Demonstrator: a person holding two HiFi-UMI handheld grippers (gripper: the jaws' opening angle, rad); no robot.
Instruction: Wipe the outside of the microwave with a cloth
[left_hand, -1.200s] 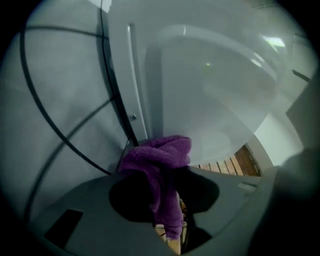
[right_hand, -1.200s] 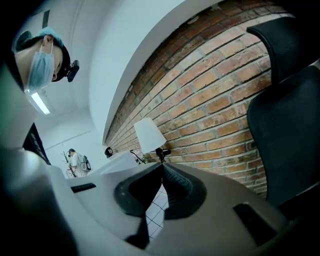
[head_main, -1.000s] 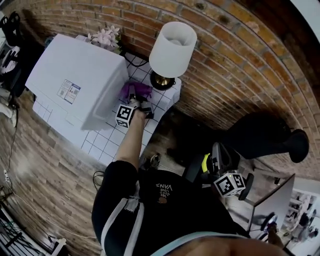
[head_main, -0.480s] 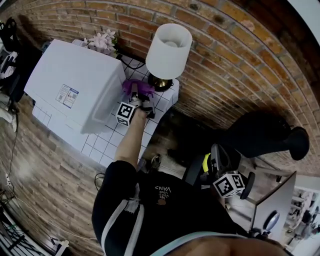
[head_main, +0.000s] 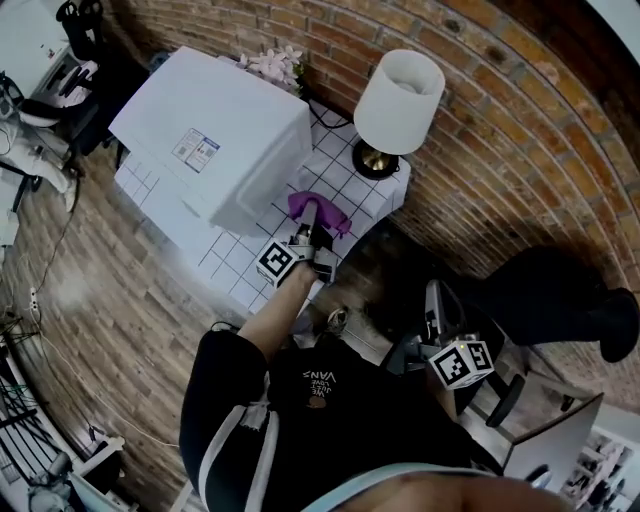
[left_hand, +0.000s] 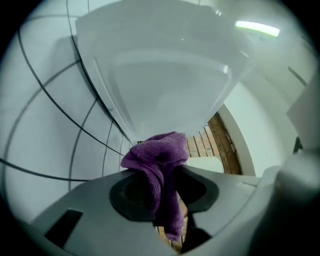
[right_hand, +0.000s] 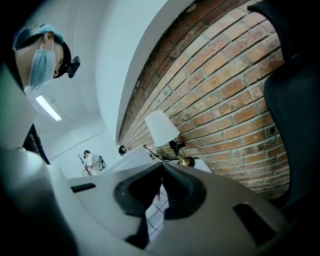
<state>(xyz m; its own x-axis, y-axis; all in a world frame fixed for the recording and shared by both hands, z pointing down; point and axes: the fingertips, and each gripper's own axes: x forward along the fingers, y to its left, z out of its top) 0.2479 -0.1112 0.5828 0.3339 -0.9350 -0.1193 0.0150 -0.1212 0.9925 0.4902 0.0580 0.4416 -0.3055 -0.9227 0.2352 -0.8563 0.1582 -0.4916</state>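
Left gripper (left_hand: 165, 196) clamped on purple cloth (left_hand: 158, 161), just beside microwave (head_main: 215, 135) corner, near table (head_main: 352, 172) front edge (bare tiles toward lamp (head_main: 398, 104)). Right gripper (right_hand: 161, 190) shut, empty. Cloth now farther from lamp than before.

On the tiled table (head_main: 225, 262) we see the microwave (head_main: 215, 150) at the left and the lamp (head_main: 398, 105) at the far right, near the brick wall (head_main: 500, 120). Between them, just beside the microwave, is the cloth (head_main: 320, 212), in the left gripper (head_main: 312, 232).

The label (head_main: 195, 150) on the microwave (head_main: 225, 115) is too small to read. Part of the cloth (left_hand: 159, 162) is lost between the left gripper's (left_hand: 162, 187) fingers (left_hand: 129, 194). The lampshade (head_main: 400, 88) hides part of the lamp's base (head_main: 377, 162).
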